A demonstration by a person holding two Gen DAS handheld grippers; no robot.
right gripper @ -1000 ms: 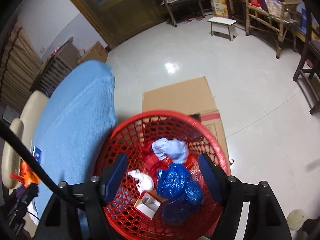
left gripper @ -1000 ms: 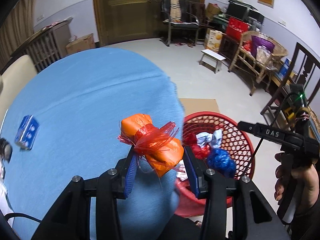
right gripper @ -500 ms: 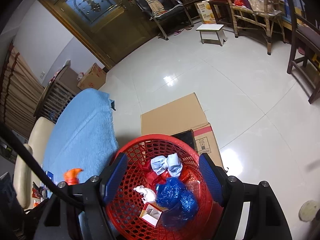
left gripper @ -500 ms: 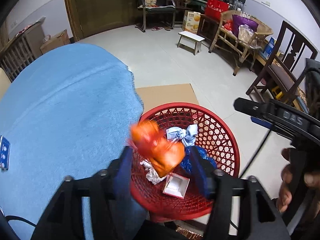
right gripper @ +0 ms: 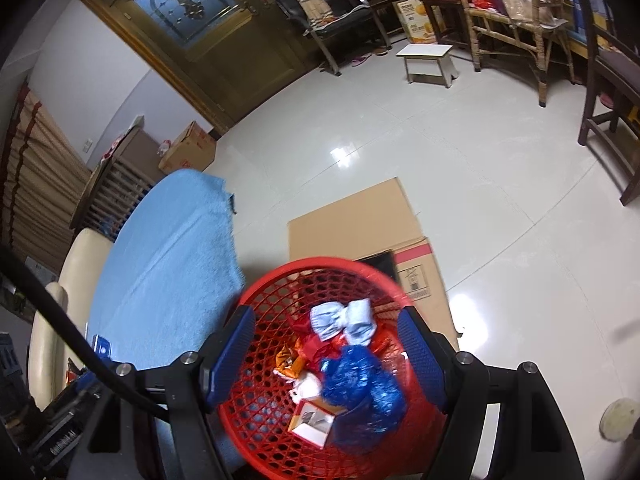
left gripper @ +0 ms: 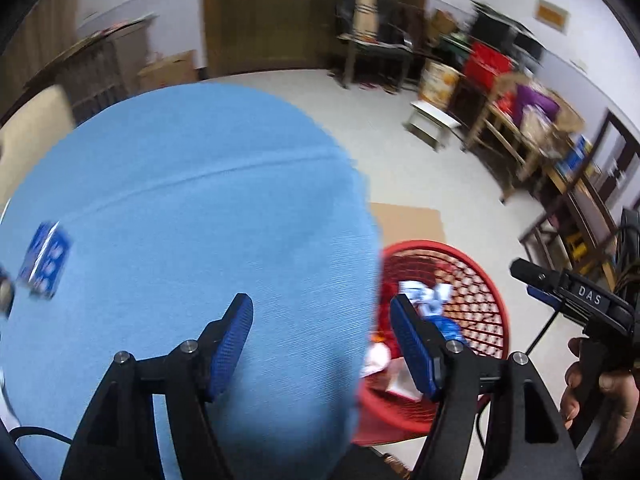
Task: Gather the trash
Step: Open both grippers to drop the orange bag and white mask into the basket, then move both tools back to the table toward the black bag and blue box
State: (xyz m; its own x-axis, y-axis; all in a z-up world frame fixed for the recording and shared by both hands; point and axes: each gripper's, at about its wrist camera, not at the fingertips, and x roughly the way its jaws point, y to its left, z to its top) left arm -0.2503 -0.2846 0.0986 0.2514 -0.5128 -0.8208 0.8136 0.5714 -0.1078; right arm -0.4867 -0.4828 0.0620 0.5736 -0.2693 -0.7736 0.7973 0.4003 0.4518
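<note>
Remaining blue packet (left gripper: 45, 266) near surface (left gripper: 200, 208) left edge: light, crushable; pinch across its flat faces. Left gripper (left gripper: 322, 344) fingers just opened, spread, empty; right gripper (right gripper: 326, 354) fingers spread, empty.

The basket (right gripper: 280, 432) stands on the floor (right gripper: 460, 140) just beside the worktop (left gripper: 180, 208), partly on a flattened carton (right gripper: 360, 220), and holds the wrappers (right gripper: 344, 320) and a small box (right gripper: 312, 426), while a packet (left gripper: 44, 260) lies on the worktop's far left.
</note>
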